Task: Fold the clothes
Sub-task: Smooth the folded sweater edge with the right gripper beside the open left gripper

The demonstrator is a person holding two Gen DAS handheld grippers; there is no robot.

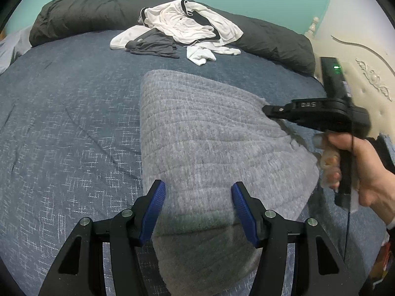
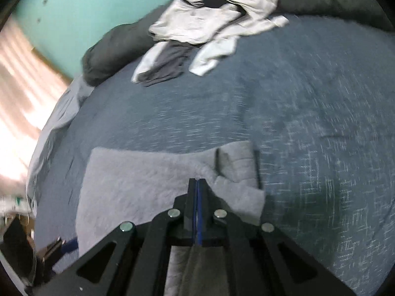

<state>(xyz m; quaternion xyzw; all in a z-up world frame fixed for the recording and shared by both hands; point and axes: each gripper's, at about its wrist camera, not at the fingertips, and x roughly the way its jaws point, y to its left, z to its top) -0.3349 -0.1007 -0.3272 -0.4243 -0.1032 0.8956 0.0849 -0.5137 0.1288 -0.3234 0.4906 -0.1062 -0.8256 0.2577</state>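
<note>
- The grey towel [image 1: 209, 133] lies flat on the blue bedspread [image 1: 69, 128], nearer than the pile of clothes [image 1: 182, 29].
- The left gripper [image 1: 198, 202] stands wide above the towel's near end, its blue pads [image 1: 158, 197] clear of the cloth.
- The right gripper [image 2: 197, 185] is closed tight over the towel's far right corner; whether it pinches cloth is unclear.

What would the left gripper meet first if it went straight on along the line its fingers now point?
Most likely the grey towel lying on the blue bedspread: the left gripper stands open, angled down over it. Depth is hard to judge here.
</note>
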